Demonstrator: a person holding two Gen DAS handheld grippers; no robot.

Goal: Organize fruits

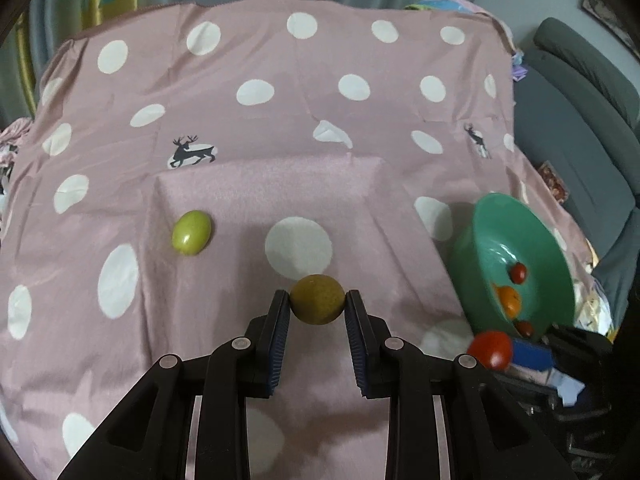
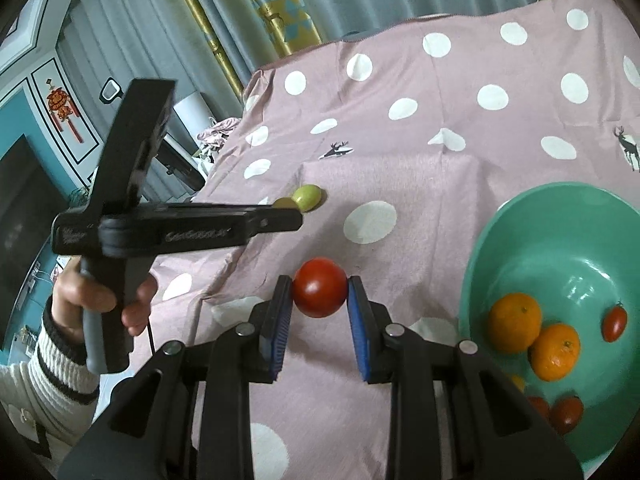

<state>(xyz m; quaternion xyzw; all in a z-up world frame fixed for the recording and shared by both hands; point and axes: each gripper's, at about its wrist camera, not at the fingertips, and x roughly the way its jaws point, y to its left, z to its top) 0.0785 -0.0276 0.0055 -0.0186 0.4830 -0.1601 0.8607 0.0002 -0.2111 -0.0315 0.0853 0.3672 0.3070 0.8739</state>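
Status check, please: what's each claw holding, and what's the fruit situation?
Left gripper shut on brown fruit. Right gripper shut on red tomato. Green fruit loose on cloth. Green bowl unobstructed.

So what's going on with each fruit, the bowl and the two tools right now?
left tool: shut on the brown fruit
brown fruit: held, off the cloth
right tool: shut on the red tomato
red tomato: held, outside the bowl
green fruit: lying loose on the cloth
green bowl: holds oranges and small tomatoes
oranges: in the bowl, touching
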